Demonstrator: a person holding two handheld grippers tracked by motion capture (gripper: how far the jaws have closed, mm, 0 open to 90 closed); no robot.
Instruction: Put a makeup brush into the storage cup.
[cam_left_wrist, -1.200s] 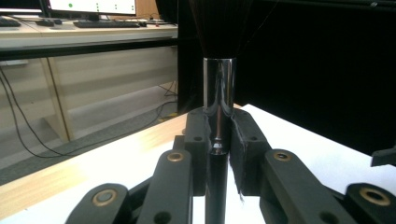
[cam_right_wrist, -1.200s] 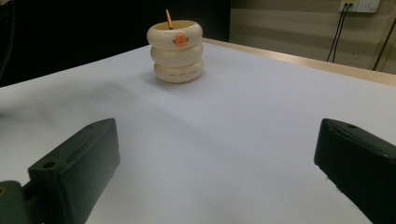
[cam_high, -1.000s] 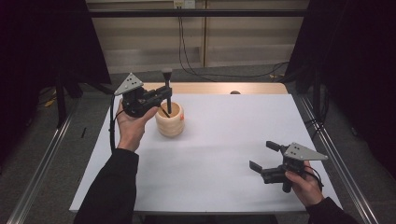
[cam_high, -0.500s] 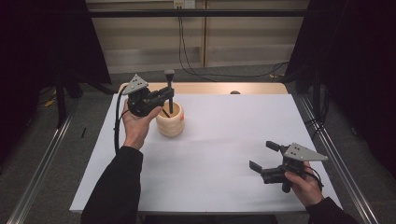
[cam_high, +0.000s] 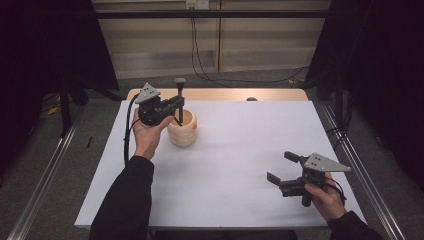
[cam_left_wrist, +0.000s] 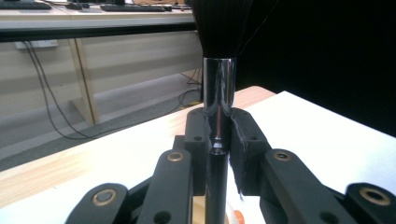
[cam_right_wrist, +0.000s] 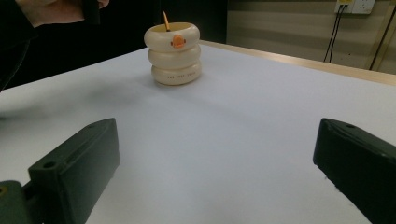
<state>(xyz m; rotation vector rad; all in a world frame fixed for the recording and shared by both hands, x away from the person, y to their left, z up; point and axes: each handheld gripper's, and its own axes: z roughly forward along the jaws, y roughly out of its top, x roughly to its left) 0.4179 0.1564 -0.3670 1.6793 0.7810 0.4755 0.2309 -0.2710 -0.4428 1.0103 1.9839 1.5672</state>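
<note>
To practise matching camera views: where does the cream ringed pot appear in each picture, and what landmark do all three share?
High view: cream ringed pot left of centre, just below the left tool.
Left gripper view: a sliver with an orange spot at the bottom edge, right of the brush.
Right gripper view: upper middle.
Shared landmark: the wooden strip along the table's far edge.

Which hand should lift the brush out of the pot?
Probably the left. The left hand-held gripper is already shut on the brush above the cream pot. The right hand-held gripper sits open, far off.
</note>
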